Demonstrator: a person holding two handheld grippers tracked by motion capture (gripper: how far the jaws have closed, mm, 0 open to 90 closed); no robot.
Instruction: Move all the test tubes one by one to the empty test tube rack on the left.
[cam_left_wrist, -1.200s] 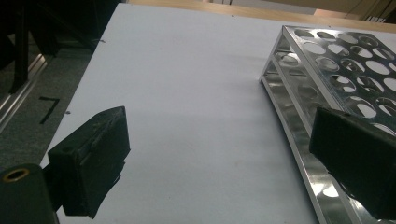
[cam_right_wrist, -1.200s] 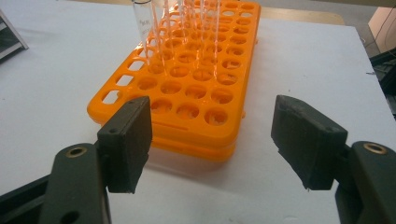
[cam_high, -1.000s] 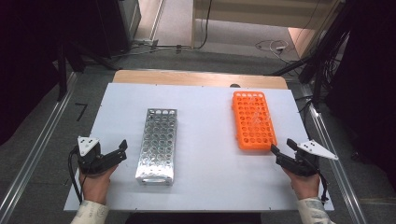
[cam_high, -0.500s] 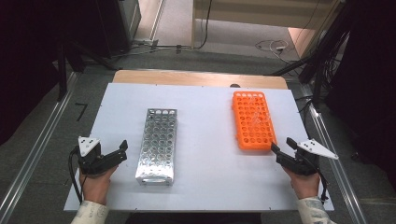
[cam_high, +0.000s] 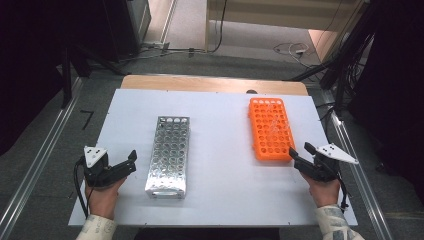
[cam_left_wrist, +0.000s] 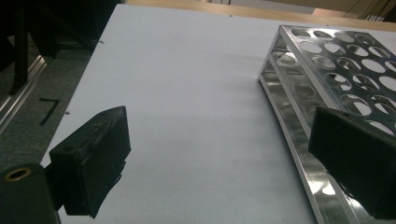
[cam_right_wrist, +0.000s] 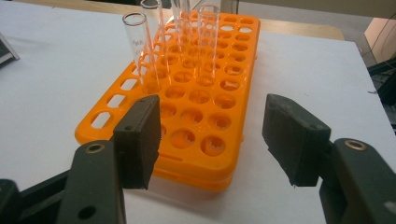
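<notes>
right gripper (cam_high: 295, 157) at the near end of the orange rack (cam_high: 270, 127), jaws apart but just narrowed, nothing between them; the glass tubes (cam_right_wrist: 180, 35) stand upright in the rack's far rows. left gripper (cam_high: 131, 161) wide open, empty, beside the steel rack (cam_high: 169, 155), unmoved since the earlier frames. the narrowing probably sizes the jaws for a tube; no grasp is made yet.
</notes>
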